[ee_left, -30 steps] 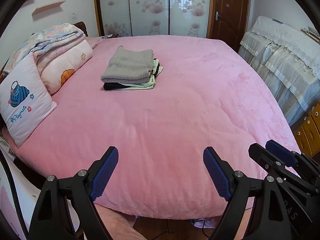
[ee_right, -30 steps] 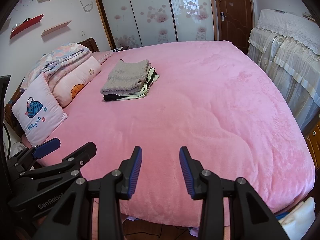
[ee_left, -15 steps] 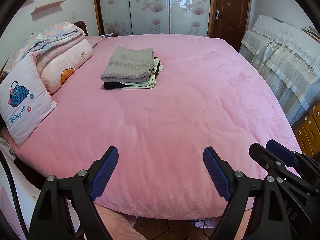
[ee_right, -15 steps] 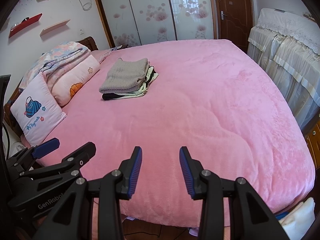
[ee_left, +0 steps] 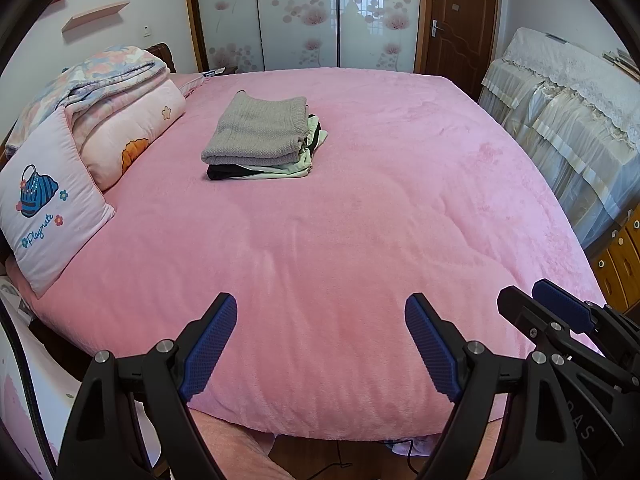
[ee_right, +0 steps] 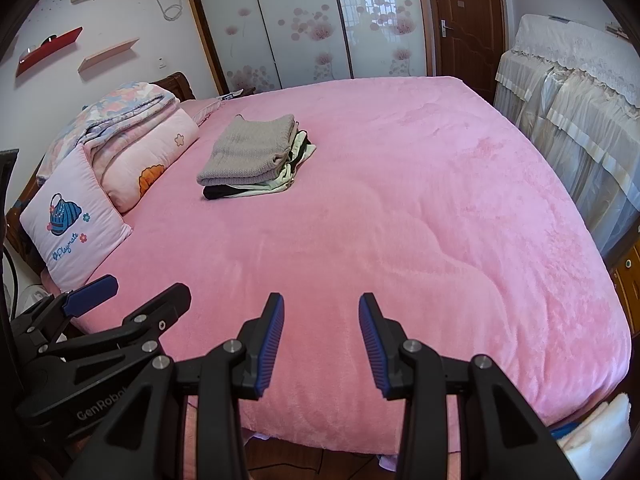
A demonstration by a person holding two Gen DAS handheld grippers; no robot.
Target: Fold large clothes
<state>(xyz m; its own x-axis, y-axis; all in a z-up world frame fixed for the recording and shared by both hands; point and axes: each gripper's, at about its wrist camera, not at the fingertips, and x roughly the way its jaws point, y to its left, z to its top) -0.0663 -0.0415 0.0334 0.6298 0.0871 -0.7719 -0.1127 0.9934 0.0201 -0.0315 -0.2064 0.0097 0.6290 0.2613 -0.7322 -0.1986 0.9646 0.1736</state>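
Both grippers hover empty over the near edge of a pink bed (ee_left: 360, 220): the left gripper (ee_left: 320, 340) with its blue pads spread wide, the right gripper (ee_right: 321, 340) parted more narrowly, neither touching anything. A stack of folded clothes (ee_left: 260, 140), topped by a grey knit, sits well beyond them toward the pillows (ee_left: 48, 204). The view has barely shifted in the past second.

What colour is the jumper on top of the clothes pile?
Grey, a plain knit. The jumper tops the folded pile, clearest in the left wrist view.
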